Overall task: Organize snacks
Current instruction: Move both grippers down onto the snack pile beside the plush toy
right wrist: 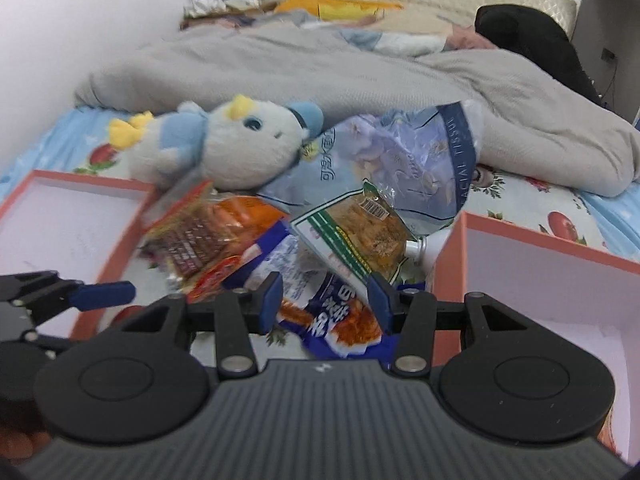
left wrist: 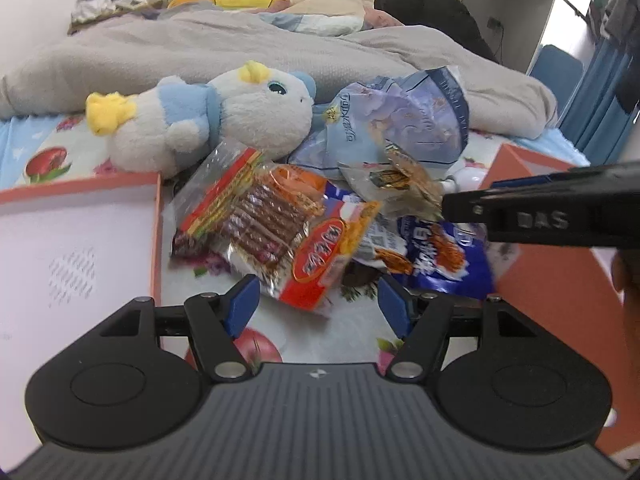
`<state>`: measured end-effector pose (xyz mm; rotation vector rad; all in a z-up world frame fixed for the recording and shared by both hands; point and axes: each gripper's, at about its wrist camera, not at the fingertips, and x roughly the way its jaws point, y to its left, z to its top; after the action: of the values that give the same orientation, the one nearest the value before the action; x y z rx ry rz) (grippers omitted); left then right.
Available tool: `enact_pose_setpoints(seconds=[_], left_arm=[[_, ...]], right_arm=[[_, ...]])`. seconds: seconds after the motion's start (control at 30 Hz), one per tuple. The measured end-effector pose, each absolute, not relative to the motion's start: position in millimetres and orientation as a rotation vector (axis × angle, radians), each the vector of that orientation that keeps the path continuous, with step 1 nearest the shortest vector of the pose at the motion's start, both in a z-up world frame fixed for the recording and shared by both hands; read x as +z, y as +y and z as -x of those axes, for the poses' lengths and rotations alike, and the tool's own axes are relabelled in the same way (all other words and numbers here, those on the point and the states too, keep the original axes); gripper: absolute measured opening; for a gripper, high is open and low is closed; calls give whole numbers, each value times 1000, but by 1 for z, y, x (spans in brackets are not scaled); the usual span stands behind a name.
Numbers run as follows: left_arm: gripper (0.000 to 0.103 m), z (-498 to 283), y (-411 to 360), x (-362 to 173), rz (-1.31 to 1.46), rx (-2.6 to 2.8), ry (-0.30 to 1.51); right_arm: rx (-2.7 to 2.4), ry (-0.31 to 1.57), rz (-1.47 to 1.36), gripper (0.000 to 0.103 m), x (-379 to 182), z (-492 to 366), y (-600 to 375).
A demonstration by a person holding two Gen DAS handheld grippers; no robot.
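An empty pink-walled box (left wrist: 80, 240) sat at the left on the bedsheet (left wrist: 52, 148). Beside it lay a plush toy (left wrist: 224, 120), with the snack packets heaped in front: a red-orange packet (left wrist: 280, 236), a blue packet (left wrist: 440, 256) and a tissue pack (left wrist: 400, 120) behind. The left gripper (left wrist: 316, 304) hovered over the red-orange packet, jaws apart, gripping nothing. The right gripper (right wrist: 324, 300) hung over the blue packet, jaws apart, empty. A second box (right wrist: 540, 280) stood at the right.
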<state>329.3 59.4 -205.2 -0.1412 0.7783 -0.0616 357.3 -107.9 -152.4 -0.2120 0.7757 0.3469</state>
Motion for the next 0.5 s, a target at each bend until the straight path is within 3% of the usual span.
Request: enact_pose_setpoints(seconds=[0.5], left_arm=[[71, -358, 15, -238, -274, 32, 703]], right_arm=[[182, 724, 368, 47, -192, -415, -72]])
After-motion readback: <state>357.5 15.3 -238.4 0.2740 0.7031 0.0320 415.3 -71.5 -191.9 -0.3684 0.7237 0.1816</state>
